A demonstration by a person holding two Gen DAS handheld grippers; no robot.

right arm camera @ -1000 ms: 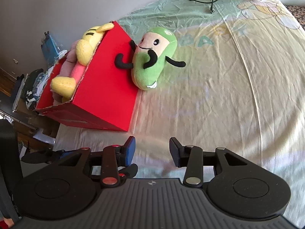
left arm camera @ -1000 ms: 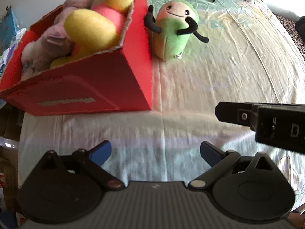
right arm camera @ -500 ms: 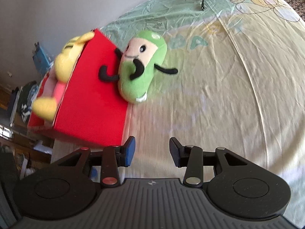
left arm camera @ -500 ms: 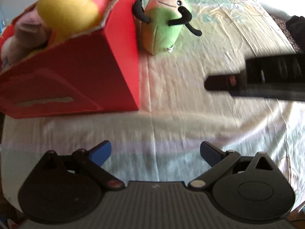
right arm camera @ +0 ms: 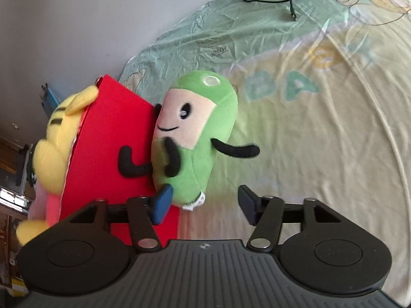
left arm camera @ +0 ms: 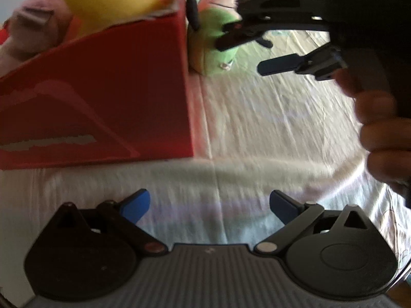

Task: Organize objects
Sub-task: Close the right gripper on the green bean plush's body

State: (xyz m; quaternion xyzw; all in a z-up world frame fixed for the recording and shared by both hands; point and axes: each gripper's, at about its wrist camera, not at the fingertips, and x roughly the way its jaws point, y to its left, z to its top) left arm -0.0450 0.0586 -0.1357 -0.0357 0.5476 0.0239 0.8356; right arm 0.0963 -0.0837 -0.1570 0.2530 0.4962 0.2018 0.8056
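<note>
Here we bring our right gripper (right arm camera: 203, 204) in low, fingers spread wide and empty, so they can straddle the green plush (right arm camera: 195, 138) that leans against the outer wall of the red box (right arm camera: 113, 138) on the bedsheet (right arm camera: 321, 141). Our left gripper (left arm camera: 209, 204) hangs back, also wide open and holding nothing, leaving room beside the box, already stuffed with a yellow toy (right arm camera: 56, 141).

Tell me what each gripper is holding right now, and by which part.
Nothing is held. The left gripper is open over bare sheet. The right gripper is open, its fingers either side of the green plush toy but not closed on it.
</note>
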